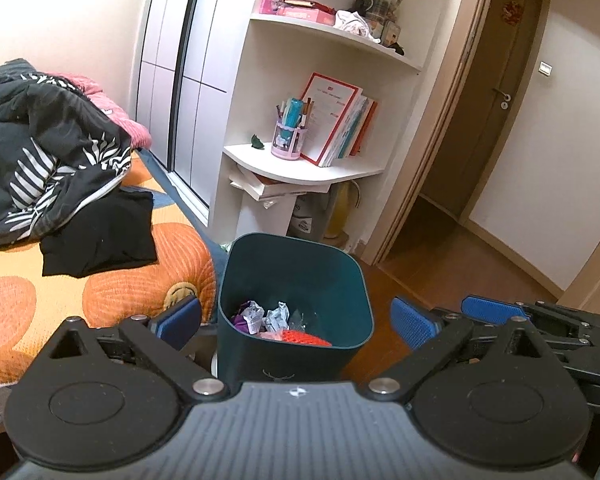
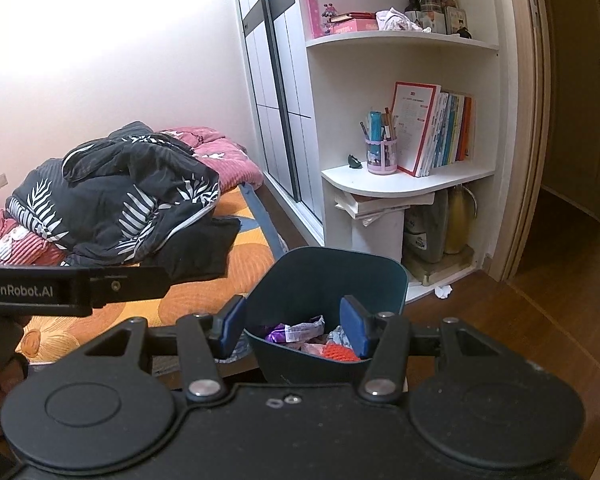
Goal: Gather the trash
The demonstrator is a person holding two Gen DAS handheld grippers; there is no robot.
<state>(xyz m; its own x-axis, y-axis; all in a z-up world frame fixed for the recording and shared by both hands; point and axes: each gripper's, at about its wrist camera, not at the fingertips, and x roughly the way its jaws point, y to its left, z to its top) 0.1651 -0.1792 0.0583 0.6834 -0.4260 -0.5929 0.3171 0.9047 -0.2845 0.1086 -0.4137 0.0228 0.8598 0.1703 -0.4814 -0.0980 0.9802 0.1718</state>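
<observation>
1. Both claws hang spread and hold nothing. The left gripper [image 1: 296,320] has its blue pads wide apart, one pad [image 1: 180,316] on the bed side of the trash bin [image 1: 296,268] and the other on the floor side; neither touches the bin as far as the left wrist view shows.
2. The right gripper [image 2: 296,330] is also parted, though less widely. Its left pad [image 2: 232,324] sits just outside the bin's [image 2: 324,276] wall and its right pad appears over the bin's mouth. Whether either touches the rim cannot be told.
3. The dark teal bin stands on the wooden floor [image 1: 440,276], between the bed [image 1: 112,292] and the white shelf unit [image 1: 300,168].
4. Inside the bin lie crumpled wrappers [image 1: 274,316], a purple wrapper [image 2: 278,335] and an orange-red netted piece [image 2: 340,352].
5. One small white scrap [image 2: 443,291] lies on the floor at the foot of the shelf unit.
6. Dark leaf-print bedding [image 2: 120,196] is heaped on the bed.
</observation>
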